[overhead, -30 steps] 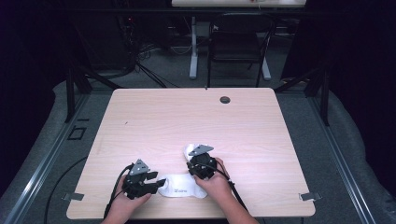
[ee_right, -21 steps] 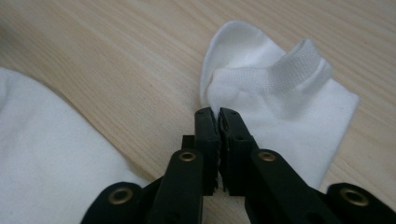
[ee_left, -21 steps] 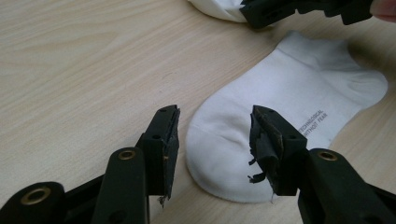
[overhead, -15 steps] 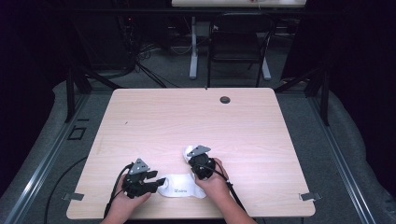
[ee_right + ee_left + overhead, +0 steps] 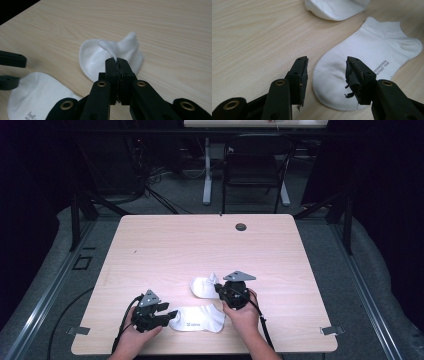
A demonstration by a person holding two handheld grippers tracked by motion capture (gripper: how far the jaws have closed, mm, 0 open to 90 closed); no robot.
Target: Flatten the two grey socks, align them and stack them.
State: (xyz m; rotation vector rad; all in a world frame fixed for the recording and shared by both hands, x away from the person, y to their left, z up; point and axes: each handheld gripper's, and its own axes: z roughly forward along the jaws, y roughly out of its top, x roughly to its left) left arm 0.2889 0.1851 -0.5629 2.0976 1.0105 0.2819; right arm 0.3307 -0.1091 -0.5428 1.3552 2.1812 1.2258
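Right gripper (image 5: 117, 60) shifted w/ pinched sock (image 5: 110, 57); left gripper (image 5: 327, 67) fingers wide over "TECHNOLOGICAL WITHOUT FEAR" sock (image 5: 372, 50).

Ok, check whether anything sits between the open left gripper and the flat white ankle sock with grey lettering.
Nothing visible does. The left gripper has its jaws open, straddling the toe of the flat white ankle sock with grey lettering, with bare wooden table around it. The second, crumpled white sock lies farther off, pinched by the right gripper.
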